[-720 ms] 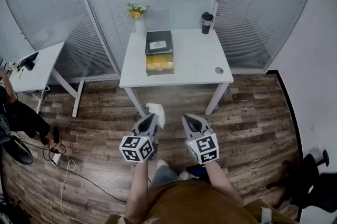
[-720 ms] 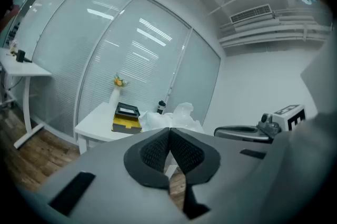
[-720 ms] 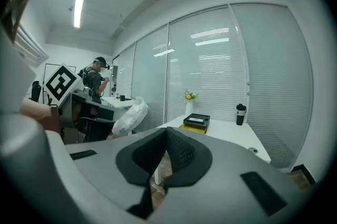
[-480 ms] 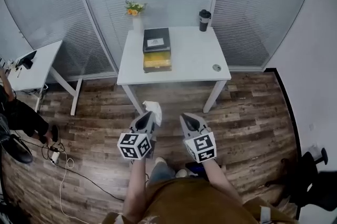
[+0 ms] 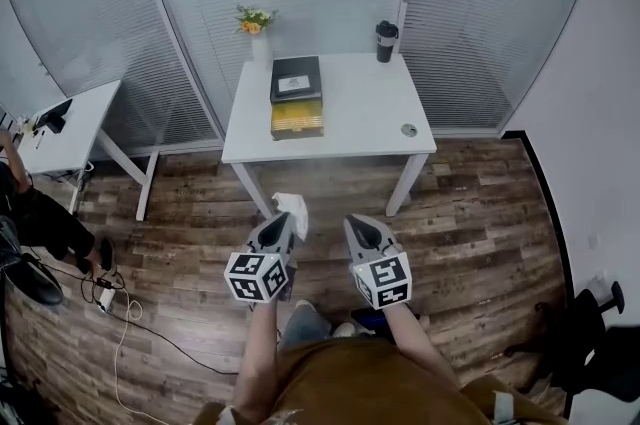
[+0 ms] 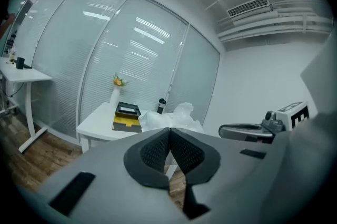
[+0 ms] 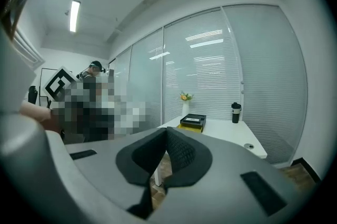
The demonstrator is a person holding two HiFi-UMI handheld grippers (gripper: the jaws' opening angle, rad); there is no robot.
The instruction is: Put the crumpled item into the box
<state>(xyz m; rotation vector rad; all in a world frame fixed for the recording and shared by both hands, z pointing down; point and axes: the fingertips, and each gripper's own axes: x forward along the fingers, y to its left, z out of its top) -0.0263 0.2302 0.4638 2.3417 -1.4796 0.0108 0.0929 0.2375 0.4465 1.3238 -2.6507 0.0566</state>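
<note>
Crumpled item (image 5: 293, 210), white and thin like paper or film, is pinched in the left tool (image 5: 285, 221). In the left gripper view the two jaws are pressed together on its near edge, and most of it stands out beyond the tips. The right tool (image 5: 358, 224) has its jaws together too, and nothing is between them.

I judge that the carrying step is in hand: the item is picked up but is well apart from the box (image 5: 297, 96), which lies on the left part of the white worktop (image 5: 372, 118), near a vase with flowers (image 5: 254, 26). The box shows a black top over a yellow layer; I cannot tell from here whether it is open. The next move calls for walking closer, bringing the left tool over the box and releasing there. If the top is a closed lid, the free right tool would have to lift it first.

Both tools are held low before the body, side by side above the wooden floor (image 5: 480, 213), pointing forward to the worktop, with forearms stretched out.
</note>
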